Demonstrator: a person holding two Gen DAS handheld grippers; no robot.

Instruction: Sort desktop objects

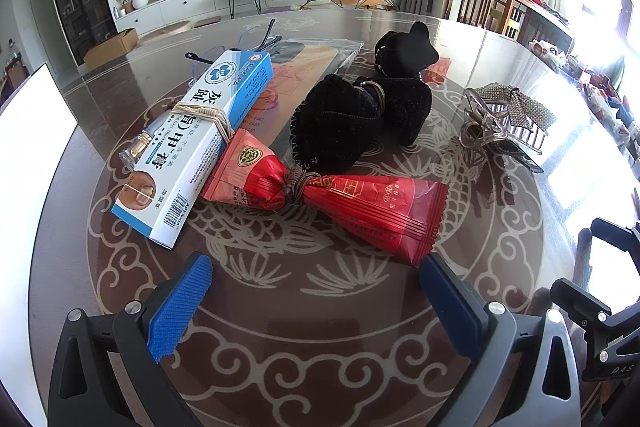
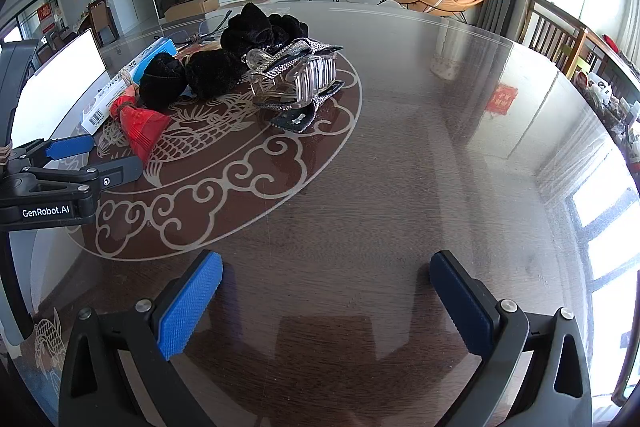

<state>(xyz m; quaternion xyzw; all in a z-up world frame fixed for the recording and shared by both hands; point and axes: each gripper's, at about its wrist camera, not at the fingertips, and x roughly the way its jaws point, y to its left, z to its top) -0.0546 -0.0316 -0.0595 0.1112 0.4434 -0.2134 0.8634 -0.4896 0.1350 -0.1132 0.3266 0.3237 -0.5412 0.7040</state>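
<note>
A red snack packet (image 1: pixel 340 203), cinched in its middle by a brown hair tie, lies just ahead of my open left gripper (image 1: pixel 316 267). To its left is a blue-and-white ointment box (image 1: pixel 200 143) wrapped with a rubber band, a small clear bottle beside it. Black plush scrunchies (image 1: pixel 360 107) sit behind the packet. A clear rhinestone hair claw (image 1: pixel 504 119) lies to the right. In the right wrist view the same pile shows at upper left: hair claw (image 2: pixel 296 75), scrunchies (image 2: pixel 224 63), packet (image 2: pixel 140 127). My right gripper (image 2: pixel 326 279) is open over bare tabletop, empty.
A round glass-topped table (image 2: pixel 400 167) with a dragon motif carries everything. Glasses (image 1: pixel 240 43) and a plastic sleeve (image 1: pixel 312 59) lie at the back. A white panel (image 1: pixel 28 155) stands at the left edge. Wooden chairs (image 1: pixel 484 3) are beyond the far right rim.
</note>
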